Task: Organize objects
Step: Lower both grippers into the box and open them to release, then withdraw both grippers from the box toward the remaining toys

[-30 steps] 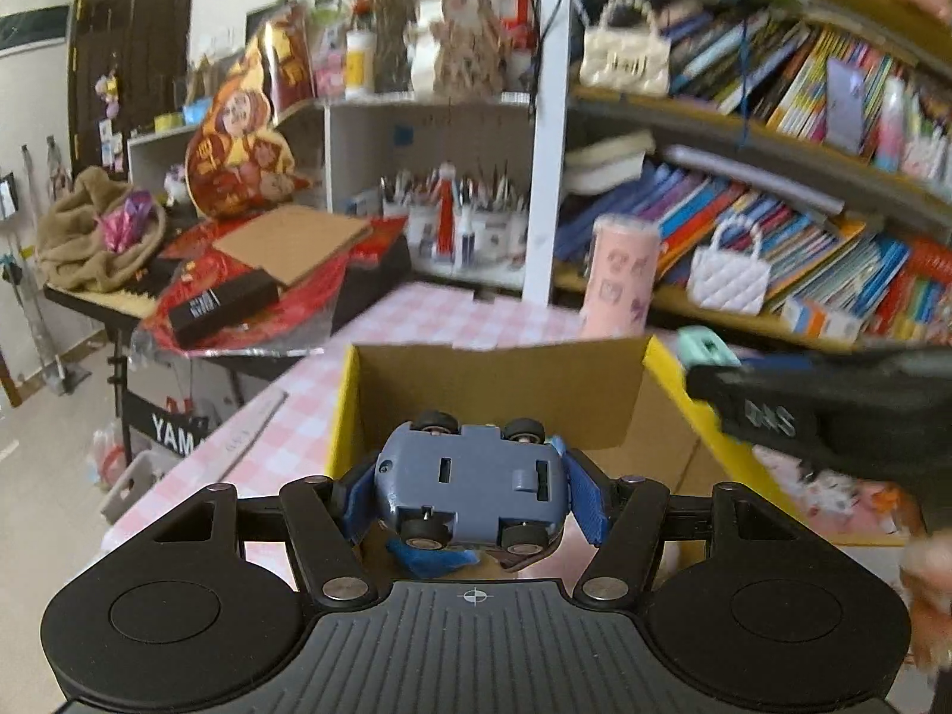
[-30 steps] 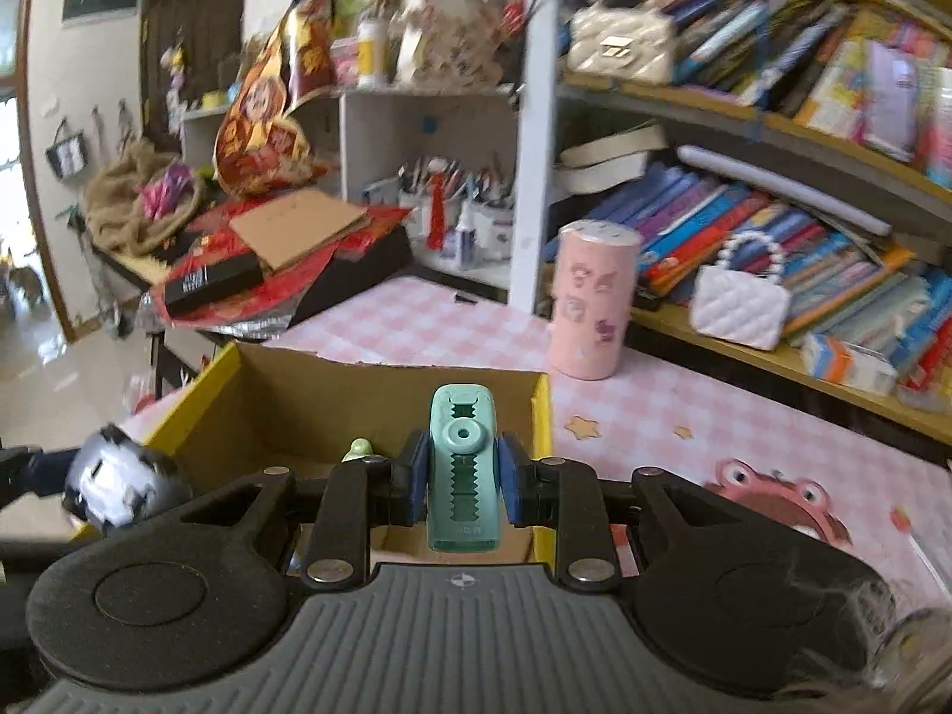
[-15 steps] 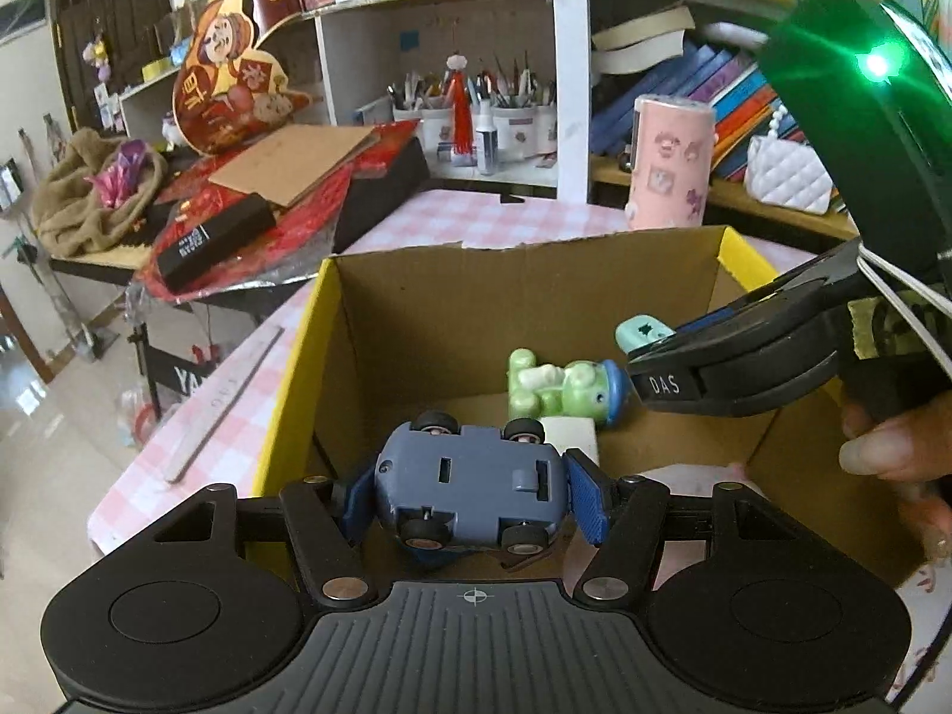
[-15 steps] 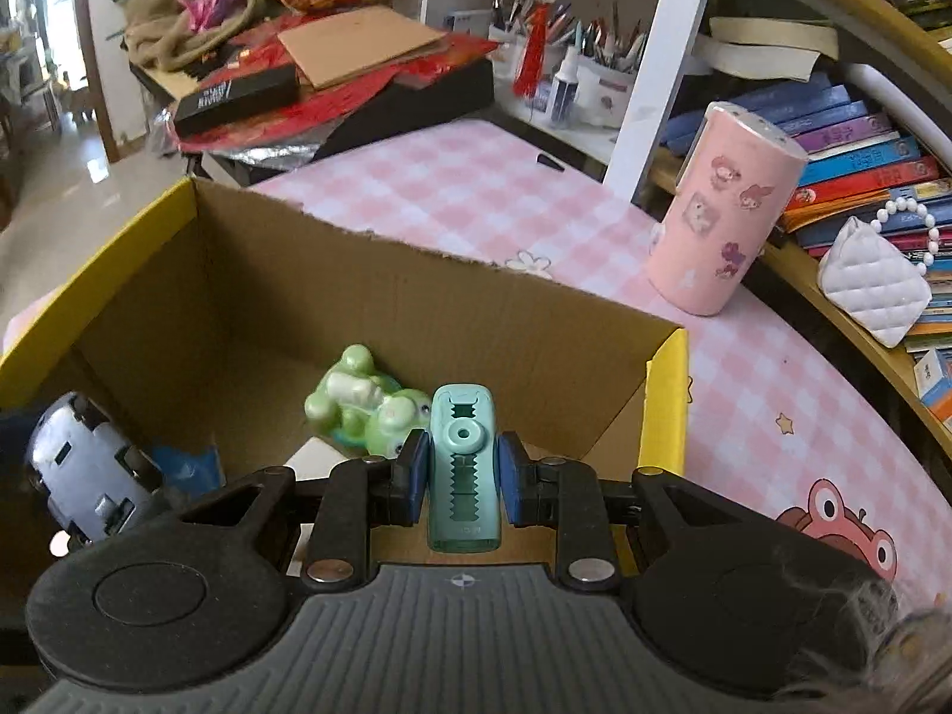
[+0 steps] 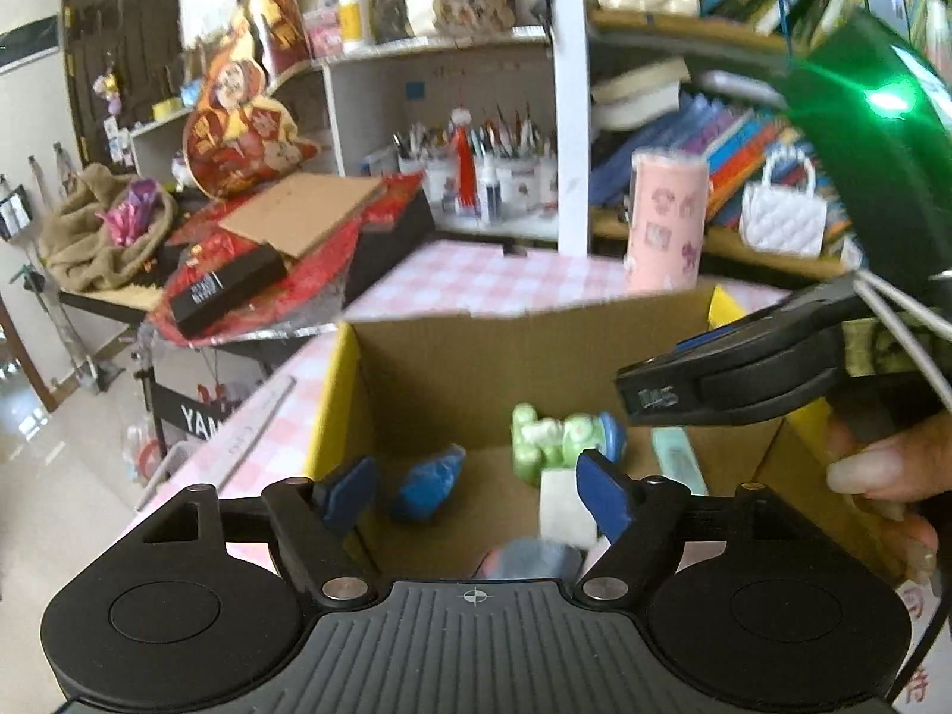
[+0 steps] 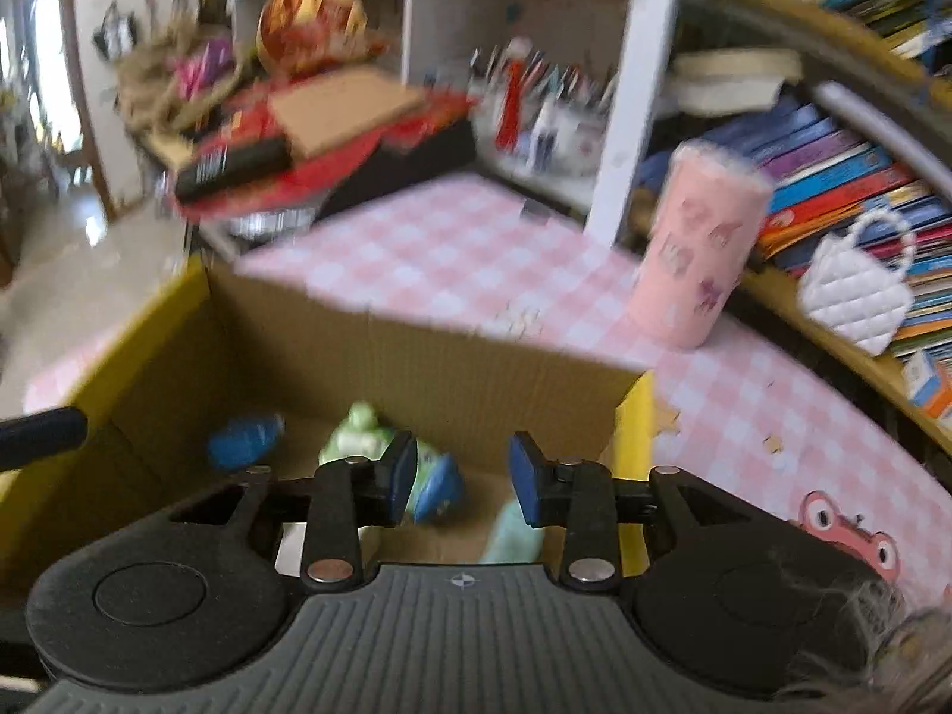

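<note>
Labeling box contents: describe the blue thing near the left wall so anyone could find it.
Start at the cardboard box with yellow flaps on the pink checked table. On its floor, left of the green figure, lies a blue lump. It is the only all-blue piece, and it lies alone.

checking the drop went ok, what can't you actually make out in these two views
- Blue toy car, left wrist view: mostly hidden behind the left claw body, and blurred.
- Mint clip, right wrist view: partly covered by the right claw, motion-blurred.
- Green figurine, right wrist view: details smeared by blur.
- Cardboard box floor, both views: near part cut off by the claw bodies.
</note>
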`<state>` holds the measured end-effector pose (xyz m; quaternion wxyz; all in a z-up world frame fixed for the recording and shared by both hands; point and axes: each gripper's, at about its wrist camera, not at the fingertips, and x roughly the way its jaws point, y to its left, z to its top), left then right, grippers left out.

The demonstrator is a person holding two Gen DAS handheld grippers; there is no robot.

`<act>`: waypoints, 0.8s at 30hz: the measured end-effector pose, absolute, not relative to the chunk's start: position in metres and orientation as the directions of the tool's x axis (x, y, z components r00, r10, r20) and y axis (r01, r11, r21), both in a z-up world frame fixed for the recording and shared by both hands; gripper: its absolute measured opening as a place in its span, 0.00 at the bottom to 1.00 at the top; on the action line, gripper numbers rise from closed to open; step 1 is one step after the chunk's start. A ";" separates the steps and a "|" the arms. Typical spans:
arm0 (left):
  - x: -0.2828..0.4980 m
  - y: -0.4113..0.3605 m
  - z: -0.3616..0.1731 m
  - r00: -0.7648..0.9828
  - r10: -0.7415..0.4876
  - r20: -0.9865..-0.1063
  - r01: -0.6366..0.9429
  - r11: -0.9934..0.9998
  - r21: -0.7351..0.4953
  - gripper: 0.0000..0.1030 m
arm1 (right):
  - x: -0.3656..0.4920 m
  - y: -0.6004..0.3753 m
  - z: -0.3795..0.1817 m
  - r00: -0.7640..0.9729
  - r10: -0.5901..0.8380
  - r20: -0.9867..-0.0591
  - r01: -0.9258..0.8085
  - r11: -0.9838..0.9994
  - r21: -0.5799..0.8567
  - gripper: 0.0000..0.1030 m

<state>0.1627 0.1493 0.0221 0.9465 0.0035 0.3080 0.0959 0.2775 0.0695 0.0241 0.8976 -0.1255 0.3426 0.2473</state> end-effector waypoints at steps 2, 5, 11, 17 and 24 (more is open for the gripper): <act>0.153 0.152 0.033 0.814 0.187 -0.550 -0.192 0.980 0.049 0.80 | 0.266 0.058 0.041 0.689 0.359 -0.629 -0.490 0.871 -0.039 0.32; 0.137 0.155 0.046 0.838 0.190 -0.511 -0.206 0.978 0.025 0.81 | 0.244 0.038 0.062 0.744 0.359 -0.564 -0.433 0.901 0.003 0.32; 0.100 0.159 0.061 0.865 0.182 -0.468 -0.210 0.978 -0.009 0.88 | 0.185 0.001 0.082 0.831 0.286 -0.476 -0.312 0.950 0.026 0.32; 0.053 0.159 0.057 0.863 0.179 -0.473 -0.216 0.976 -0.024 0.92 | 0.115 -0.015 0.062 0.849 0.212 -0.484 -0.224 0.974 0.035 0.32; 0.001 0.156 0.038 0.832 0.182 -0.524 -0.217 0.976 -0.004 0.92 | 0.040 -0.013 0.013 0.791 0.178 -0.586 -0.201 0.979 0.026 0.32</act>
